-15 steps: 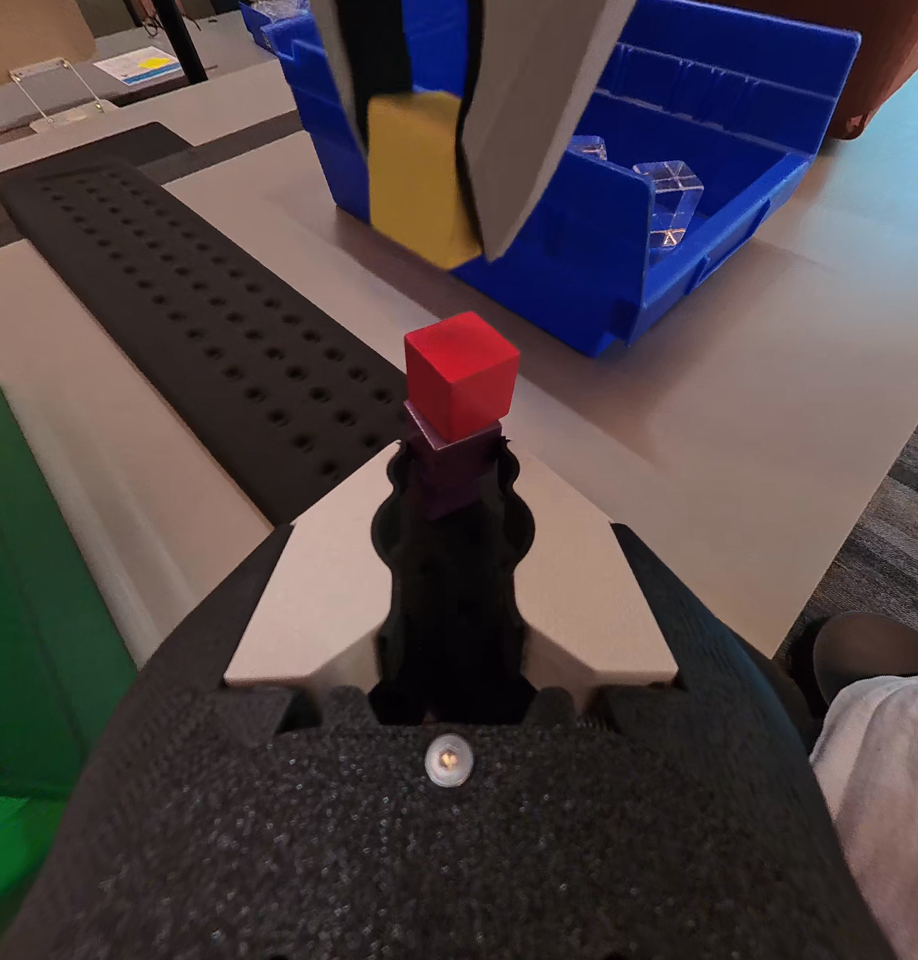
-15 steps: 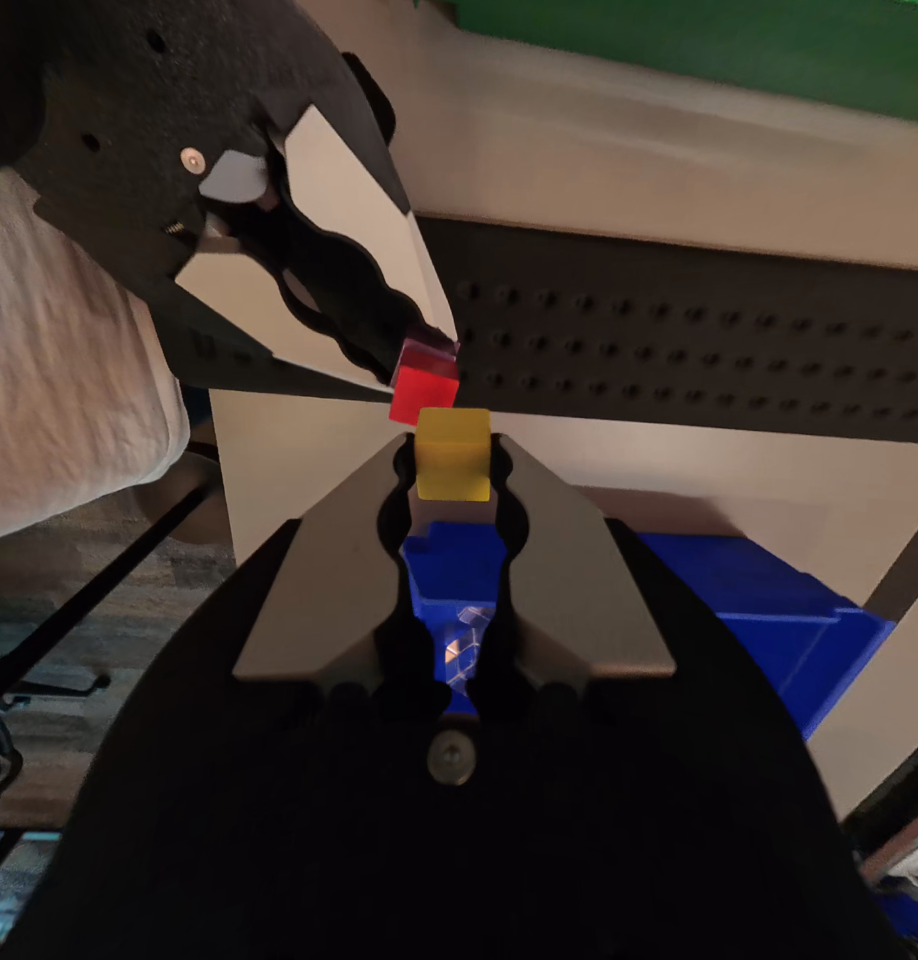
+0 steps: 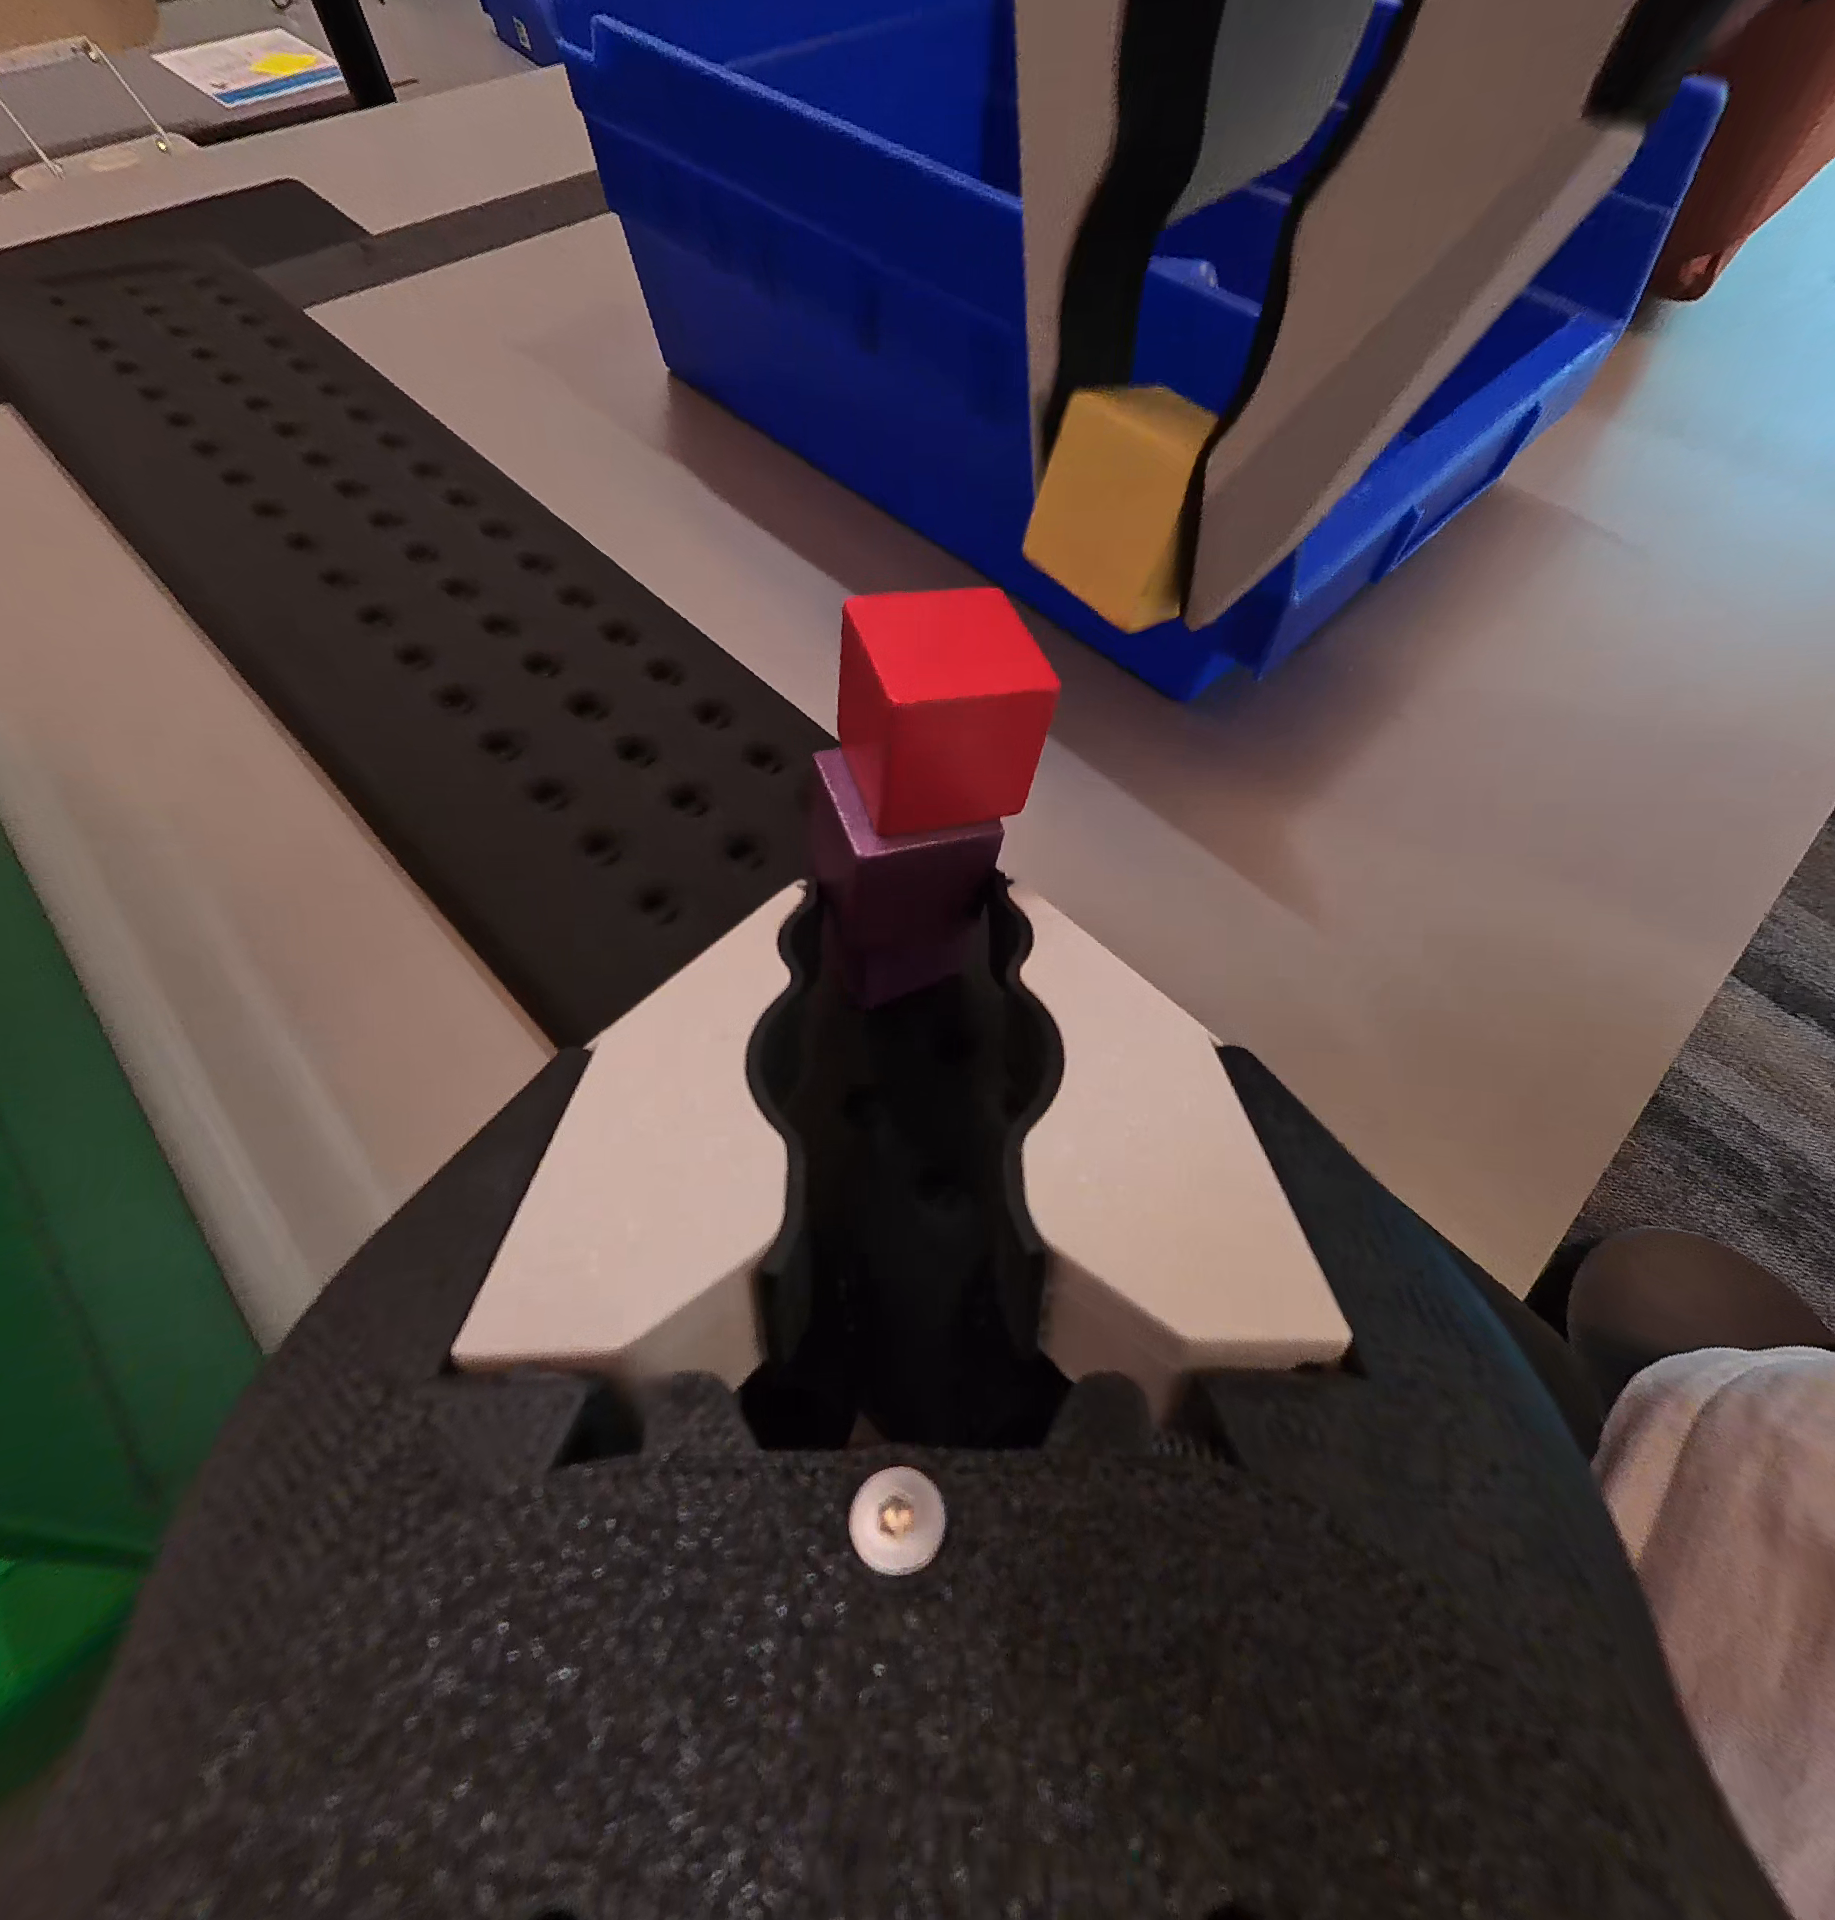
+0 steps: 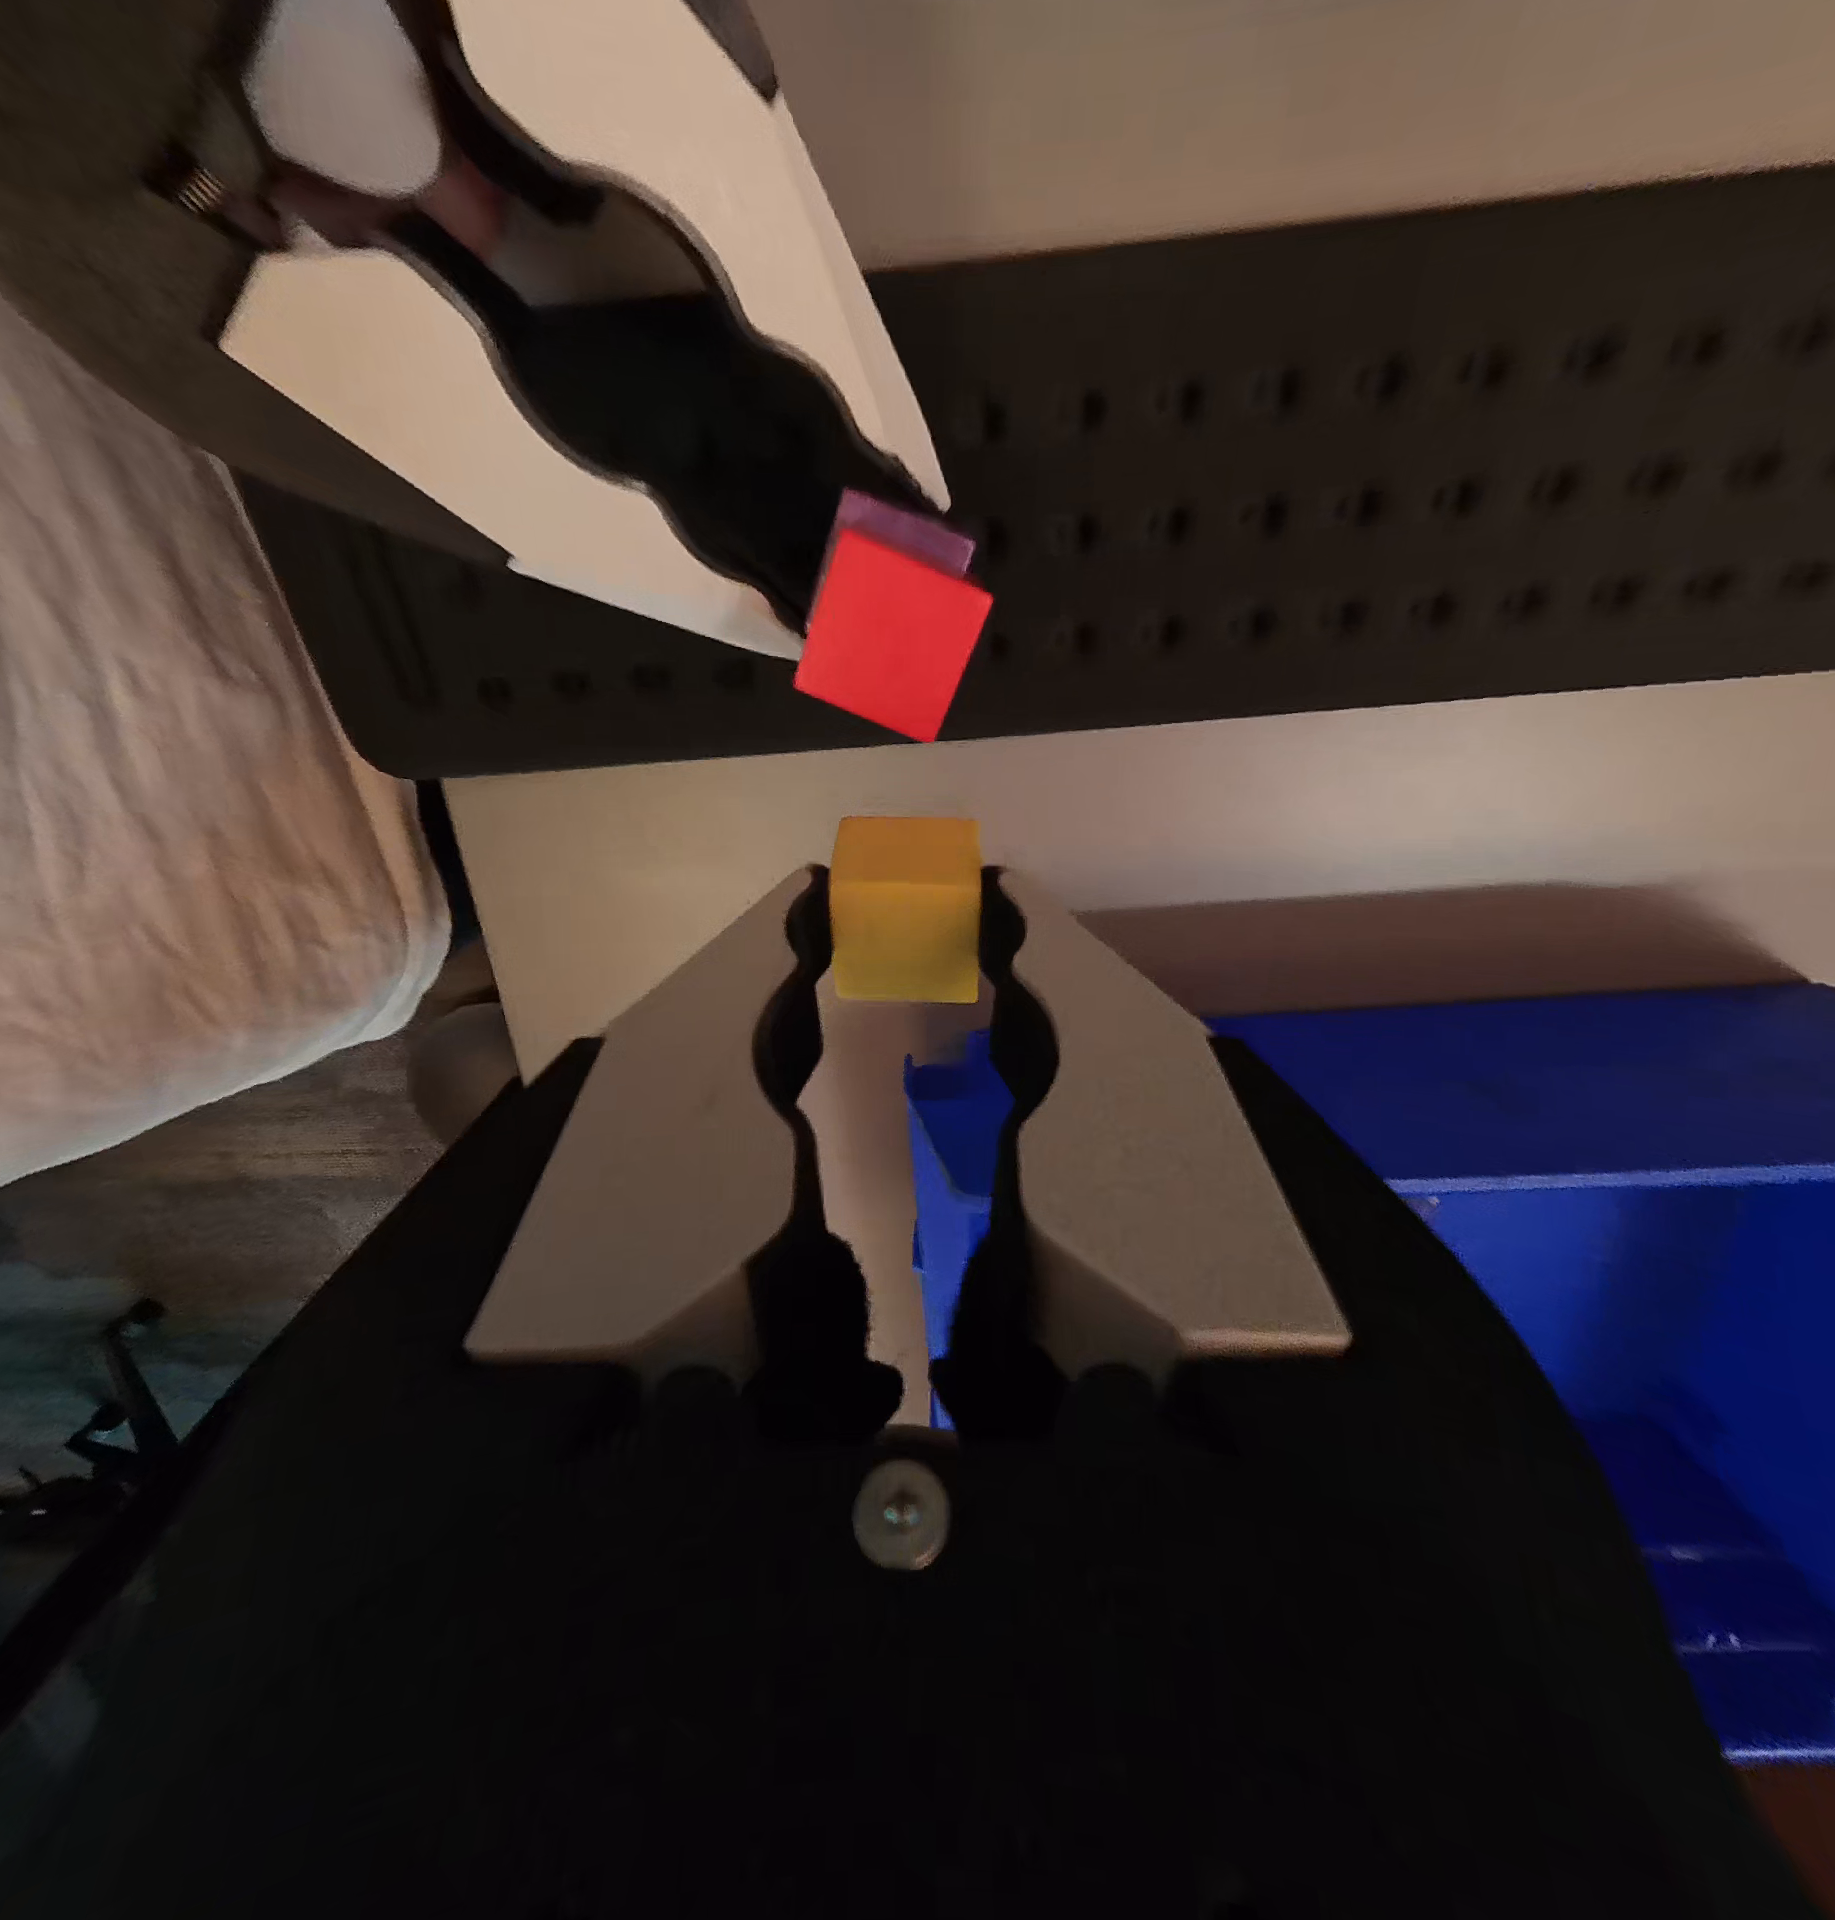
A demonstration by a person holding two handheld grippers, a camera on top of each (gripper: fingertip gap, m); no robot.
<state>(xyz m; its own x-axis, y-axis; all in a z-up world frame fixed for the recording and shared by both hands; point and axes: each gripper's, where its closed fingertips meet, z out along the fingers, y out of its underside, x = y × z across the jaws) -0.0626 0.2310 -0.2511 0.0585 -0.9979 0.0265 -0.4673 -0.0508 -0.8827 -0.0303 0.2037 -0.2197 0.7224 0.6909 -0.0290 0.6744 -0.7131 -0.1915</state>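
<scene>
The yellow cube (image 3: 1110, 504), clamped in the right gripper (image 4: 905, 904), is now brought lower beside the red cube (image 3: 939, 707) stacked on the purple cube (image 3: 908, 904) gripped by the left gripper (image 3: 897, 914).

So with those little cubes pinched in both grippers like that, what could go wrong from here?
1. The red cube only sits on the purple cube that the left gripper pinches; nothing grips it, and it sits skewed, so a tilt might tip it off.
2. The right gripper holds the yellow cube just at its fingertips, so it might slip.
3. The grippers are close; a bump could topple the red cube.
</scene>
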